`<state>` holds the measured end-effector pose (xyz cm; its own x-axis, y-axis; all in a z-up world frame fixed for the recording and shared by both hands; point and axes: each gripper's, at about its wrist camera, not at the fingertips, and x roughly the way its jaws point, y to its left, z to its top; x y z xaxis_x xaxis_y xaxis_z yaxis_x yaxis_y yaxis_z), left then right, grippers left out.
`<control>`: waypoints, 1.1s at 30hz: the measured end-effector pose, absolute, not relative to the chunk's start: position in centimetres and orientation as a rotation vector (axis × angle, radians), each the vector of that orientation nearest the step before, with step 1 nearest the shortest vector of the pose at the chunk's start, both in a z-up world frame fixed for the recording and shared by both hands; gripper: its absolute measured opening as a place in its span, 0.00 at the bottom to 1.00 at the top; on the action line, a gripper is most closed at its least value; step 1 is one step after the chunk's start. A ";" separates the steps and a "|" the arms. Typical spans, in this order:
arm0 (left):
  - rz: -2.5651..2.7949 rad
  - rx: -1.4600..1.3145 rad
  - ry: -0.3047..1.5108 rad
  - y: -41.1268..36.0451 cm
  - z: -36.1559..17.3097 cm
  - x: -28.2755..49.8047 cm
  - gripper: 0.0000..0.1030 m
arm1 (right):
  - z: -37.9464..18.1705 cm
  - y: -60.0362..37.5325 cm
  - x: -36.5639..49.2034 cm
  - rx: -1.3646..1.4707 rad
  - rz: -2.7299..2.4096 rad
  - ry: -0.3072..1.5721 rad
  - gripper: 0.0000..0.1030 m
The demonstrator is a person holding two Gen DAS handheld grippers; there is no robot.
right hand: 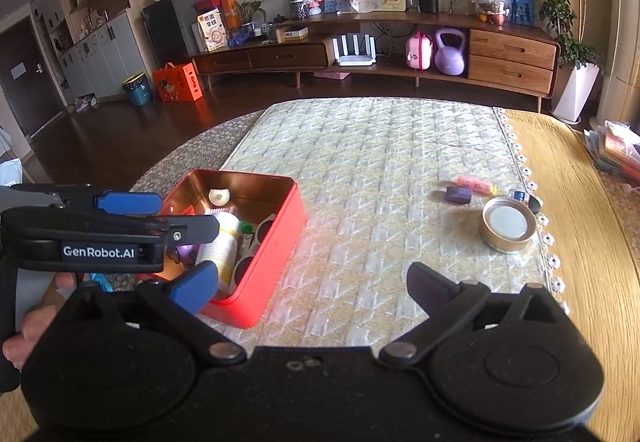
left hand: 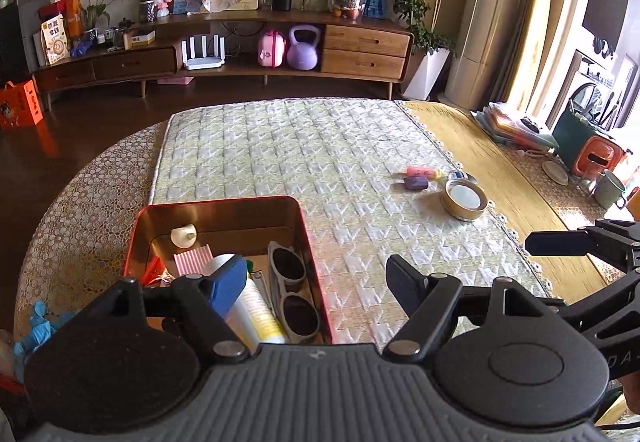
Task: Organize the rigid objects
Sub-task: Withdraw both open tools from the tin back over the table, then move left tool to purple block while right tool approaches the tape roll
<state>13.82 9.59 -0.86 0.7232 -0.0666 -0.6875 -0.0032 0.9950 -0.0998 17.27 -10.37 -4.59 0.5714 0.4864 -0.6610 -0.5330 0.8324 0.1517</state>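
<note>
You are holding both hand-held grippers, left [left hand: 316, 282] and right [right hand: 312, 286], with jaws apart and gripping nothing. The red rectangular metal tin [right hand: 276, 242] is sitting on the quilted desk cloth [right hand: 380, 146]; the round gold lid [right hand: 508, 224] is lying well apart.

Left wrist view — set low behind its own jaws, angled down across the quilted mat [left hand: 320, 170] on the bench, close over the red tin [left hand: 224, 242] at lower left. Right wrist view — same downward tilt, standing further right and slightly back, with the red tin [right hand: 276, 242] to its left. Shared: the mat, the tin, the round lid [left hand: 464, 200] [right hand: 508, 224] and the wooden sideboard [left hand: 360, 46] [right hand: 508, 58] at the far wall.
</note>
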 end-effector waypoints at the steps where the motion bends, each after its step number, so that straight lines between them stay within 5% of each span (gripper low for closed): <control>1: -0.034 -0.098 0.762 9.1 -0.9 13.8 0.76 | -4.6 -11.1 17.1 -0.064 0.591 0.749 0.99; 18: -0.048 -0.078 0.729 2.1 -2.2 17.0 0.79 | -5.1 -22.8 19.3 -0.049 0.451 0.723 0.99; 33: -0.053 -0.091 0.805 -2.9 -4.4 27.6 0.79 | -9.4 -24.1 25.2 -0.108 0.456 0.736 0.98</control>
